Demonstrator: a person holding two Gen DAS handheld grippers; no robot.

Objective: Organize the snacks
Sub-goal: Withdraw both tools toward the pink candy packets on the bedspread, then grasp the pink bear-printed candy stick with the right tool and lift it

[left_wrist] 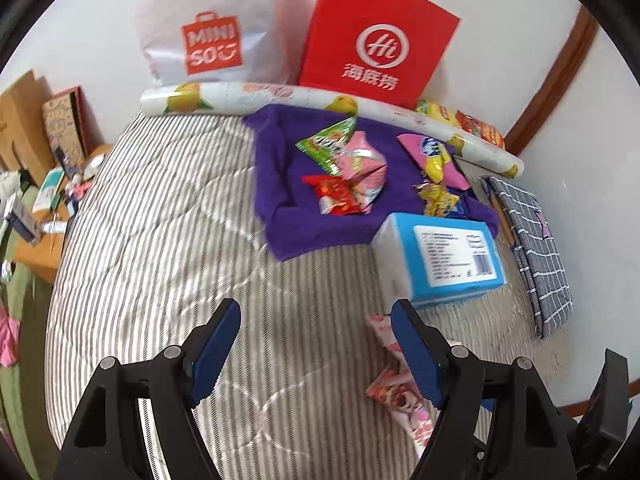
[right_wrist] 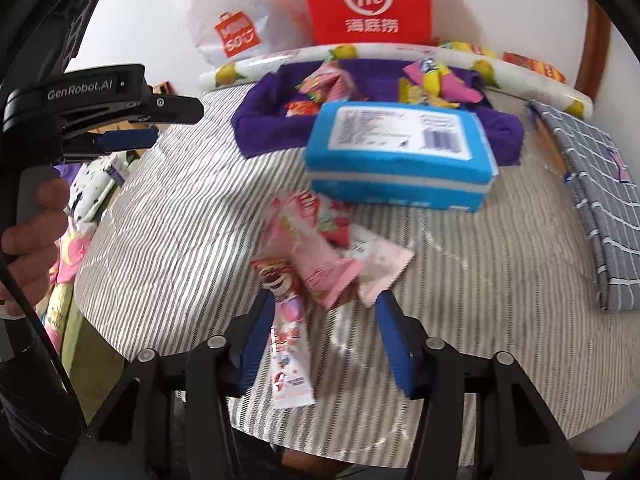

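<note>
Several pink snack packets (right_wrist: 316, 248) lie in a loose pile on the striped quilt (right_wrist: 168, 240). My right gripper (right_wrist: 324, 312) stands open over the pile's near end; a pink packet's tip lies between its blue pads. A long bear-print packet (right_wrist: 290, 344) runs along its left finger. My left gripper (left_wrist: 316, 312) is open over bare quilt with nothing between its fingers. The same pink packets (left_wrist: 396, 396) lie beside its right finger. Farther back, a purple cloth tray (left_wrist: 280, 184) holds green (left_wrist: 328, 140), pink (left_wrist: 360, 168), red (left_wrist: 336, 196) and yellow (left_wrist: 436, 192) packets.
A blue tissue pack (left_wrist: 440, 256) sits between the pile and the tray. A lemon-print roll (left_wrist: 240, 96), a red bag (left_wrist: 376, 36) and a white bag (left_wrist: 208, 32) line the wall. A grey checked pouch (left_wrist: 536, 248) lies right; a cluttered side table (left_wrist: 40, 184) stands left.
</note>
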